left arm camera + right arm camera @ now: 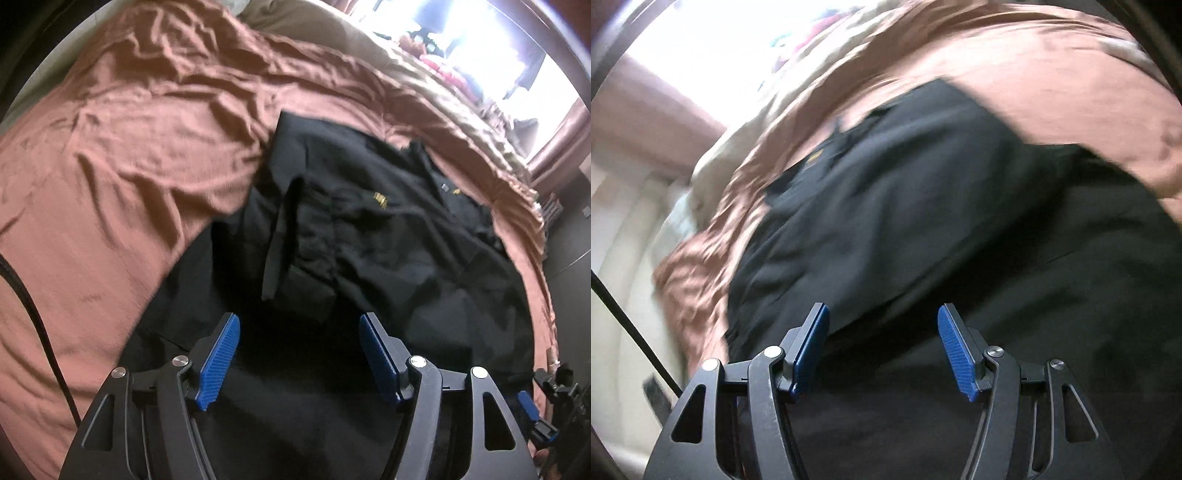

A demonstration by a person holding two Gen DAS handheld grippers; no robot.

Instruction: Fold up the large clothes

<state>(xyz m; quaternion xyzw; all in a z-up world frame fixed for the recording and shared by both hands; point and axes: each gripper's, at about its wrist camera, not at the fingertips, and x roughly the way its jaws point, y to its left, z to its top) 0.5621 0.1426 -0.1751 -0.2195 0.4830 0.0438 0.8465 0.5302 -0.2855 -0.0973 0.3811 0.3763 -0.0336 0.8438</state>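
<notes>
A large black garment (369,236) with small gold embroidery lies spread on a rust-brown bedsheet (129,155). One sleeve is folded in over its body. My left gripper (299,325) is open and empty, just above the garment's near part. The same black garment (886,206) fills the right wrist view, blurred by motion. My right gripper (882,317) is open and empty, hovering over its near part. The tip of the other gripper (532,410) shows at the lower right of the left wrist view.
The bed carries a beige cover (461,107) along its far side, with a bright window (491,48) behind it. A black cable (33,317) hangs at the left. A pale wall (624,280) lies left of the bed in the right wrist view.
</notes>
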